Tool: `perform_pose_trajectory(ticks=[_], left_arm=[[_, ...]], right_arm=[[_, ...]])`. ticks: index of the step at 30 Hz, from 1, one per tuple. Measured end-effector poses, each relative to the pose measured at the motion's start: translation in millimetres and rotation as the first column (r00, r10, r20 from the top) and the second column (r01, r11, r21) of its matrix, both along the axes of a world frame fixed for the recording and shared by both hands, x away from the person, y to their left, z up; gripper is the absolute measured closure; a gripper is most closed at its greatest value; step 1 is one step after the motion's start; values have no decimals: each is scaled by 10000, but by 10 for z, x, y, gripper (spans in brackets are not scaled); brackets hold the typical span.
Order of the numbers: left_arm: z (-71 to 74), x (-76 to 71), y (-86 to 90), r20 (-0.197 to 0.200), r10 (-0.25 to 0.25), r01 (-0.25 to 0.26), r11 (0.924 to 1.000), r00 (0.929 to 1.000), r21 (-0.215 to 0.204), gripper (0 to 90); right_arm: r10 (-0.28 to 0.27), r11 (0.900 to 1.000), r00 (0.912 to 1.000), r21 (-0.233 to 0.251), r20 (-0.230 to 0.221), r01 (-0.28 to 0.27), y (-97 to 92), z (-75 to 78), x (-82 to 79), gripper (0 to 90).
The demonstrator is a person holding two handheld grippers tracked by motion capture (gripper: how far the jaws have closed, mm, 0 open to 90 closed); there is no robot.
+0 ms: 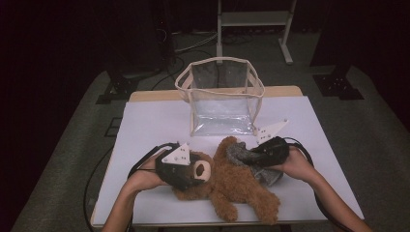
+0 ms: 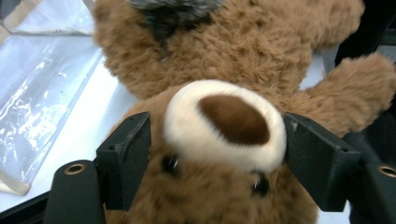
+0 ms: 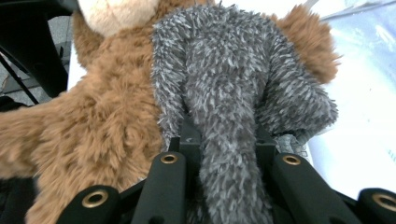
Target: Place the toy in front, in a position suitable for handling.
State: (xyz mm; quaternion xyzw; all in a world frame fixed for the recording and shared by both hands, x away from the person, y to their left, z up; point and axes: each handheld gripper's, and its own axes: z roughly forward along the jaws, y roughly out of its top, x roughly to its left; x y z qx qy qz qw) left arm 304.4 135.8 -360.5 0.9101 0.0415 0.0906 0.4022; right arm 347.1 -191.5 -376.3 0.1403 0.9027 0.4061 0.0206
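A brown teddy bear lies on its back on the white table. My left gripper reaches in from the left, its jaws on both sides of the bear's head. In the left gripper view the black jaws of that gripper touch the fur beside the cream muzzle. My right gripper is shut on a grey furry piece that lies over the bear's upper body. In the right gripper view the grey fur runs down between the closed jaws of that gripper.
A clear plastic bag with a cream rim stands open just behind the bear, at the table's far middle. Cables trail from both grippers across the table. A white frame stands on the floor beyond the table.
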Motion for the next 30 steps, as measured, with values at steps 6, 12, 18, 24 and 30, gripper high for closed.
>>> perform_pose_trajectory(ticks=[6, 12, 18, 24, 30], left_arm=[[141, -14, 141, 218, 239, -229, 9987, 9995, -458, 245], [85, 24, 149, -244, 87, -102, 9982, 9997, -588, 246], [-115, 55, 113, -1327, -711, 649, 9966, 9886, -506, 359], [-138, 23, 62, -1272, -842, 806, 9962, 9883, -330, 392], [-128, 9, 41, -1116, -899, 890, 9959, 9897, -135, 393]], right_arm=[[-59, 9999, 9999, 104, 139, 57, -97, -24, -146, 734], [145, 9997, 9996, 195, 229, -149, -62, -28, -218, 735], [407, 9991, 9985, -82, 376, -404, 2, 43, -240, 734], [925, 9936, 9923, -731, 829, -865, 228, 234, -210, 735], [1179, 9914, 9912, -641, 597, -1141, 558, 246, 24, 735]])
